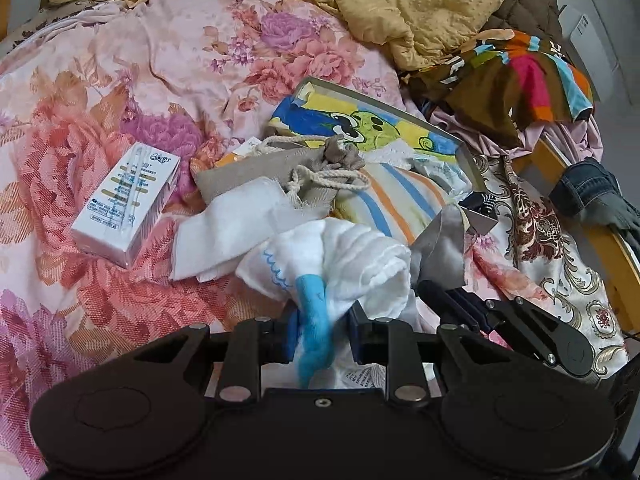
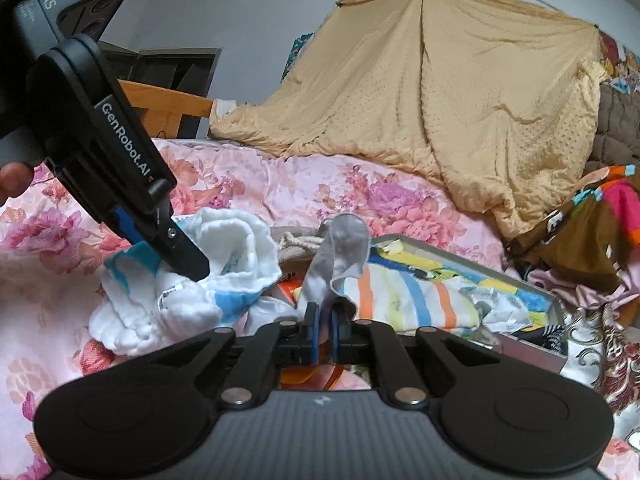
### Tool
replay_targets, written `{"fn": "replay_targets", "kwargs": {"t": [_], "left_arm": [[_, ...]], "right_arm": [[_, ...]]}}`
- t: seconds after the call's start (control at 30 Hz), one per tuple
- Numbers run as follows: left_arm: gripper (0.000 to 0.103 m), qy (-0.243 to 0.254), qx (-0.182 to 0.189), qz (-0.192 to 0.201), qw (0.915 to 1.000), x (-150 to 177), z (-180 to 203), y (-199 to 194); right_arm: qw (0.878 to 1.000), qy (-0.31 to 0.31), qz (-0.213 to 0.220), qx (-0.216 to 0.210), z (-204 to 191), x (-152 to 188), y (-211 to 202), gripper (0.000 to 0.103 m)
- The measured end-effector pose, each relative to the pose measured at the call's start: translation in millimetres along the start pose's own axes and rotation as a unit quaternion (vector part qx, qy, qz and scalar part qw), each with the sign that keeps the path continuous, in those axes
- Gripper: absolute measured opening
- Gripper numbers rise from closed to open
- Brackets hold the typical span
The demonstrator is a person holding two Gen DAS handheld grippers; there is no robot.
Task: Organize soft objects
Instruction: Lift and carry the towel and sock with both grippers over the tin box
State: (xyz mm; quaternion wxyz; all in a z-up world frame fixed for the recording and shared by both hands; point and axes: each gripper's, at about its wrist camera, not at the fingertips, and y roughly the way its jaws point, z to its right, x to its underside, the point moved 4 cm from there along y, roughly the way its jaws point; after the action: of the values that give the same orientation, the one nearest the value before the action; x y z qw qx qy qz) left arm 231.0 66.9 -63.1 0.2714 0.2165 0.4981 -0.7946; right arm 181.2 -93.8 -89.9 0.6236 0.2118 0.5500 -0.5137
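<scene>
My left gripper [image 1: 323,332] is shut on a white muslin cloth with blue trim [image 1: 340,256], bunched above the floral bedspread; it also shows in the right wrist view [image 2: 224,248]. My right gripper [image 2: 324,334] is shut on a small grey cloth [image 2: 344,248], held upright beside the white cloth; it shows in the left wrist view [image 1: 440,236]. A striped cloth [image 1: 400,200] lies in a shallow cartoon-printed box [image 1: 360,120]. A beige drawstring bag [image 1: 280,168] and a white folded cloth [image 1: 228,220] lie in front of the box.
A white carton [image 1: 128,204] lies on the floral bedspread [image 1: 120,80] at left. A tan quilt [image 2: 440,100] is heaped at the back. Colourful and brown clothes [image 1: 516,76] pile at right, with dark jeans [image 1: 592,192] over the wooden bed rail.
</scene>
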Motion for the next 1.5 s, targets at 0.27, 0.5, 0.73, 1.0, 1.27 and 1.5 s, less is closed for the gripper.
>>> {"fn": "replay_targets", "kwargs": {"t": [0.27, 0.5, 0.73, 1.0, 1.27, 1.5], "left_arm": [[0.027, -0.011, -0.030, 0.002, 0.9995, -1.0, -8.8, 1.4], [0.027, -0.011, -0.050, 0.008, 0.9986, -3.8, -11.9, 1.0], [0.027, -0.015, -0.056, 0.014, 0.9982, -5.3, -15.6, -0.2], [0.027, -0.024, -0.036, 0.036, 0.9984, -9.5, -15.6, -7.8], [0.027, -0.041, -0.024, 0.061, 0.9970, -13.9, -17.4, -15.9], [0.027, -0.039, -0.011, 0.098, 0.9944, -18.1, -14.3, -26.2]], "right_arm": [[0.999, 0.027, -0.017, -0.041, 0.9, 2.8, 6.0, 0.046], [0.995, 0.044, -0.028, -0.091, -6.9, 6.1, 11.4, 0.069], [0.992, 0.024, -0.054, -0.113, -26.3, 8.6, 34.9, 0.072], [0.990, 0.000, -0.095, -0.109, -44.3, 13.2, 61.3, 0.028], [0.995, 0.006, -0.068, -0.073, -40.5, 12.0, 53.9, 0.009], [0.999, 0.035, -0.008, -0.041, -23.8, -11.1, 35.3, 0.009]]}}
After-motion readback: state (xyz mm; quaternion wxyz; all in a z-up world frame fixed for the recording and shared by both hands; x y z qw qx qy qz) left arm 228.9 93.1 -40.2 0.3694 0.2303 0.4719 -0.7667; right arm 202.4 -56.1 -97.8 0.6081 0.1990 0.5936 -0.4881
